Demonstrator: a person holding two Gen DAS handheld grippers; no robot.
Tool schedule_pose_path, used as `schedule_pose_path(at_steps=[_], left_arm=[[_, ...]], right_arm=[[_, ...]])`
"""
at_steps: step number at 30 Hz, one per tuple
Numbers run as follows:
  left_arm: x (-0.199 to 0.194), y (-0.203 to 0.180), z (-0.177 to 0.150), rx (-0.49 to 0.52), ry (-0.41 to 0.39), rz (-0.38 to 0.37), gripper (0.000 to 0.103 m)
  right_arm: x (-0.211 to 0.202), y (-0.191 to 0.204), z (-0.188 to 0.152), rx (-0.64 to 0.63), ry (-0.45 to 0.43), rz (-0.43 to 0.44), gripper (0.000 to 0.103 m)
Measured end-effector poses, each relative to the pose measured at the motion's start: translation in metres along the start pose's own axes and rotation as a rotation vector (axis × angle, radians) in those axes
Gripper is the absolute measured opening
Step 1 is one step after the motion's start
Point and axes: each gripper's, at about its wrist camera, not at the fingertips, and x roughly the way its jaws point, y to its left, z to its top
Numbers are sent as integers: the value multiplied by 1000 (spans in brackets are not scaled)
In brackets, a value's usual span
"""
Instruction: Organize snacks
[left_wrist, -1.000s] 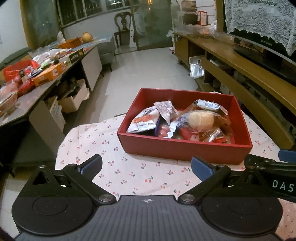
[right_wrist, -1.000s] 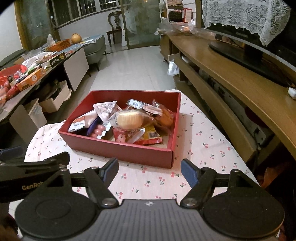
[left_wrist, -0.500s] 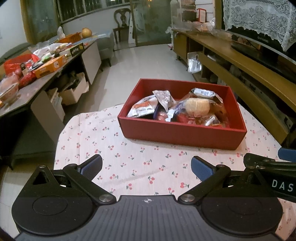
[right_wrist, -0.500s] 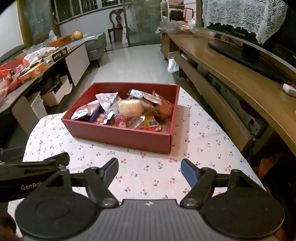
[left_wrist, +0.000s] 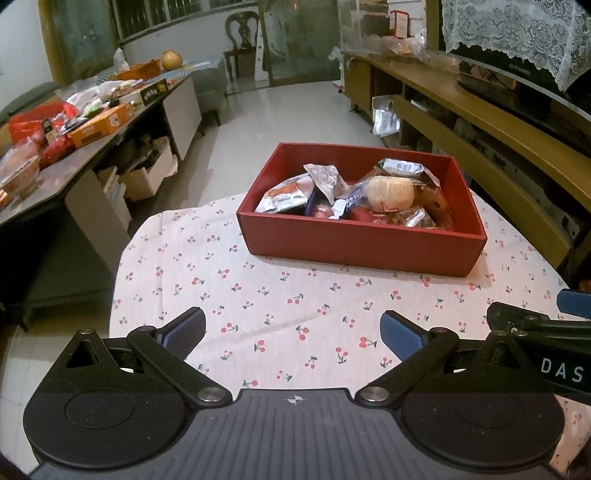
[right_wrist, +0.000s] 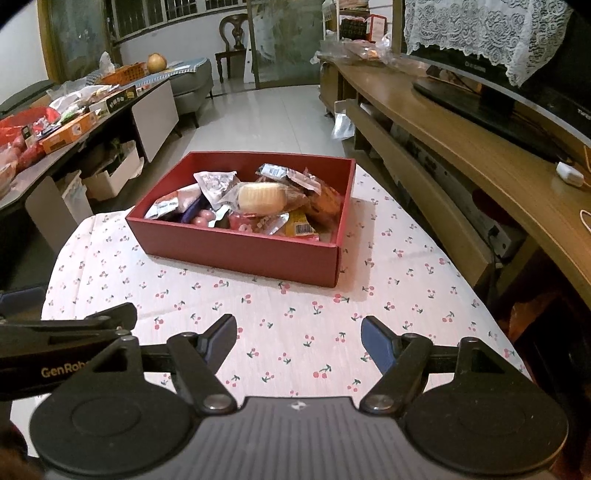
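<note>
Left hand-held gripper (left_wrist: 291, 334), low in the left wrist view, gapes wide and empty above a desk (left_wrist: 258, 295) draped in cherry-print cloth; a cluttered side table (left_wrist: 74, 122) sits upper left, a long wooden shelf (left_wrist: 480, 122) upper right. Centre frame, the red box (left_wrist: 354, 247) holds wrapped snacks (left_wrist: 388, 192). In the right wrist view, the right hand-held gripper (right_wrist: 298, 341) also stands wide with nothing between its pads, the red box (right_wrist: 240, 253) left of centre, the snacks (right_wrist: 262, 199) heaped inside.

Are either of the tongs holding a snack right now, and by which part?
Nothing is held. The left tongs and right tongs stand open over the cloth, short of the red box.
</note>
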Motion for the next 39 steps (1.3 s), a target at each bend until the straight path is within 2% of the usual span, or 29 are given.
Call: schedule_pose_path(at_steps=[22,39], left_arm=[[-6,-1,-38,37,102,-17,96],[-17,-3,-55,62,123,-26,96]], right_arm=[[-6,10,-37,-58,94,-37,80],[-16,9,-57,-66,127,-35,80]])
